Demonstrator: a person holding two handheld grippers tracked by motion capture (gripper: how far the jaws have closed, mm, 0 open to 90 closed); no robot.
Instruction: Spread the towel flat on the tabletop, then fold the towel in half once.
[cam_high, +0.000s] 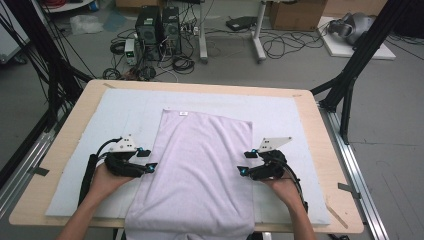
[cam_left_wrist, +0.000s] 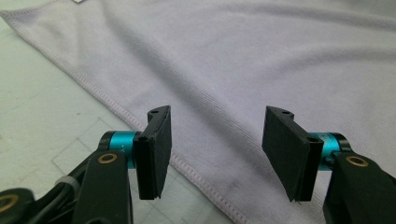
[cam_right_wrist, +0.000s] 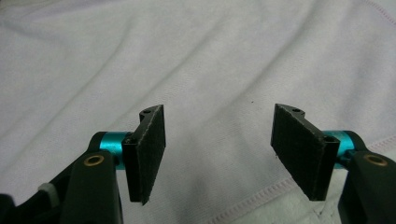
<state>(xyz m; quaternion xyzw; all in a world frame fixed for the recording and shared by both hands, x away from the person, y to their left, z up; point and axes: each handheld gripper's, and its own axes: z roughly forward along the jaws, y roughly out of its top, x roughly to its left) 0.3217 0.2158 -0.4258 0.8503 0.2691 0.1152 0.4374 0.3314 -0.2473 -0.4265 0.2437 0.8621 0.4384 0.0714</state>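
Towel (cam_high: 197, 170) flat on worktop (cam_high: 75, 107) centre, near end overhanging. Left claw (cam_high: 148, 161) and right claw (cam_high: 245, 162) wide, empty, at side hems. Pinch both hems level, lift evenly.

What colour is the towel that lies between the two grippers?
The towel is pale lilac, plain with no pattern; its stitched hem shows best in the left gripper view.

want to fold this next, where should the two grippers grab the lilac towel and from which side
Probably the two long side hems, about mid-length. The towel lies flat and lengthwise, so only its edges offer a lip to pinch. The left gripper stands open at the left hem, the right gripper open at the right hem. Come in low from each outer side, one jaw sliding under the hem.
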